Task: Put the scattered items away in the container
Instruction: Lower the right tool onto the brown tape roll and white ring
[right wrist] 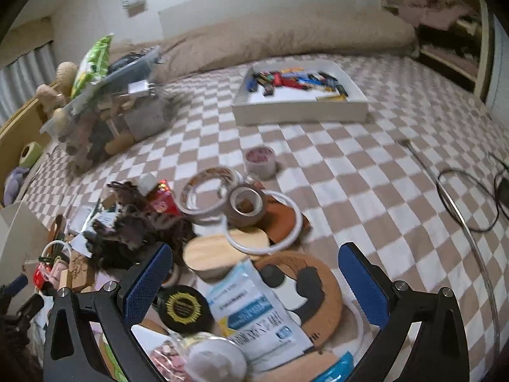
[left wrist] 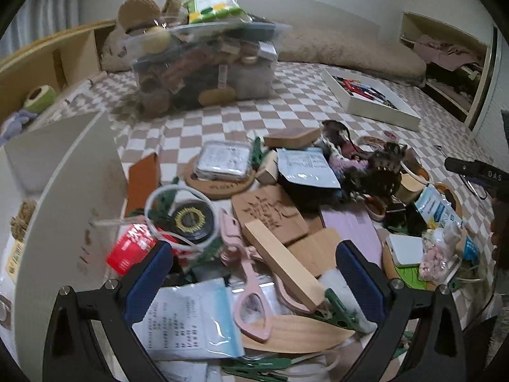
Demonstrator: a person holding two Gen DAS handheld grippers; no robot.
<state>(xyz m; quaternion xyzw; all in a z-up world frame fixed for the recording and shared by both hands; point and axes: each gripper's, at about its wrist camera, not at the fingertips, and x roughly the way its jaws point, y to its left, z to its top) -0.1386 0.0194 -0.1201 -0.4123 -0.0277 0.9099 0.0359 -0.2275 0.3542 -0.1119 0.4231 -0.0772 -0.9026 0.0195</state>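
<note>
A heap of small items lies on the checked bedspread (right wrist: 350,172). My left gripper (left wrist: 254,273) is open above the heap; a pink clip (left wrist: 245,273), a wooden block (left wrist: 283,264) and a white printed packet (left wrist: 187,318) lie between its blue pads (left wrist: 149,280). A black disc with a gold sun (left wrist: 191,221) sits under a white ring (left wrist: 178,216). My right gripper (right wrist: 254,286) is also open, over a blue-and-white packet (right wrist: 254,312), another black disc (right wrist: 186,308) and a cork coaster (right wrist: 311,289). A white box (left wrist: 73,197) stands at the left.
A clear bin (left wrist: 203,63) crammed with items, a green packet on top, stands at the back left. A white tray (right wrist: 302,111) of small coloured things lies further back. Tape rolls (right wrist: 246,205) and white rings (right wrist: 286,222) edge the heap. Black cables (right wrist: 470,203) lie at the right.
</note>
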